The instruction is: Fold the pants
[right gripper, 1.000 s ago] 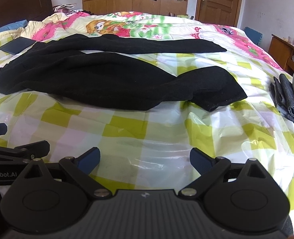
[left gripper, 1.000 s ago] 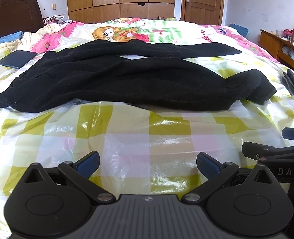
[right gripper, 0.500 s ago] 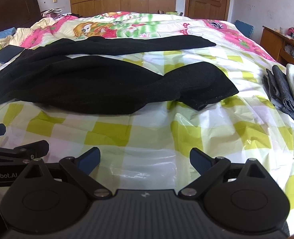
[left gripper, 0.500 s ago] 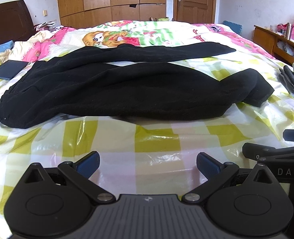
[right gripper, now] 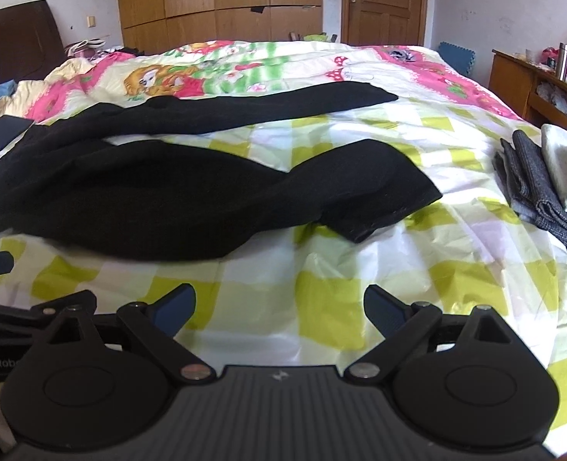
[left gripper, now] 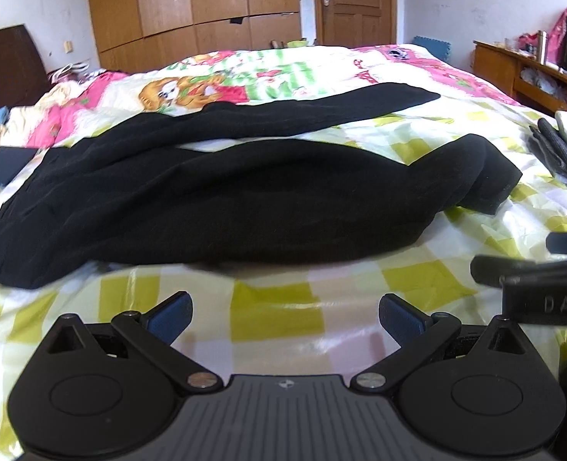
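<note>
Black pants point(left gripper: 222, 196) lie spread across the bed, waist at the left and both legs running right. The near leg's cuff point(left gripper: 491, 176) is bunched; the far leg point(left gripper: 322, 111) lies straighter. They also show in the right wrist view point(right gripper: 168, 196). My left gripper point(left gripper: 285, 317) is open and empty, low over the yellow-check sheet point(left gripper: 276, 307) just short of the pants' near edge. My right gripper point(right gripper: 279, 309) is open and empty beside it, facing the near cuff point(right gripper: 383, 207). Each gripper shows at the other view's edge.
Folded grey clothes point(right gripper: 533, 188) lie on the bed at the right. A dark flat tablet-like thing point(left gripper: 3, 163) lies at the left by the waist. A cartoon quilt point(right gripper: 226, 65), wardrobe, door and wooden side table point(right gripper: 529, 80) stand beyond.
Both grippers have moved forward toward the pants, which now look larger and closer. The pants have not moved. The jaws stay open.
</note>
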### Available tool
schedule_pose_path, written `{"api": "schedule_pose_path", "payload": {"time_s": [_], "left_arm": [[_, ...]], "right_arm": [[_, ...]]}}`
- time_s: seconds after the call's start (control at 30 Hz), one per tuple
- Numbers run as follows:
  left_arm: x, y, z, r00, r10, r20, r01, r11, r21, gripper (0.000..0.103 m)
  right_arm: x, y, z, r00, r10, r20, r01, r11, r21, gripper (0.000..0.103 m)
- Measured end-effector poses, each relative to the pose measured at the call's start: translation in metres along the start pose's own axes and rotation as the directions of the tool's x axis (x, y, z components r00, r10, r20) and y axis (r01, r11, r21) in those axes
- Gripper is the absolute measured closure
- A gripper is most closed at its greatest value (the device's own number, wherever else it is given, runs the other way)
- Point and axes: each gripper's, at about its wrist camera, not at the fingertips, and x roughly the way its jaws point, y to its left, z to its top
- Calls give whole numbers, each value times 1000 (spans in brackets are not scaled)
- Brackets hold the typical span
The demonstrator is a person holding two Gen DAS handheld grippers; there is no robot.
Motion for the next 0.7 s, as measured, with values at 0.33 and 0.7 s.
{"api": "schedule_pose_path", "payload": {"time_s": [0.33,0.7], "left_arm": [[22,-10,30,999,-18,49,16,999,33,0],[49,-14,53,995,-71,77,64,994,84,0]], "right_arm": [[36,-71,19,998,34,-59,-16,960,279,23],[72,-105,39,975,210,-69,-133,806,577,38]]}}
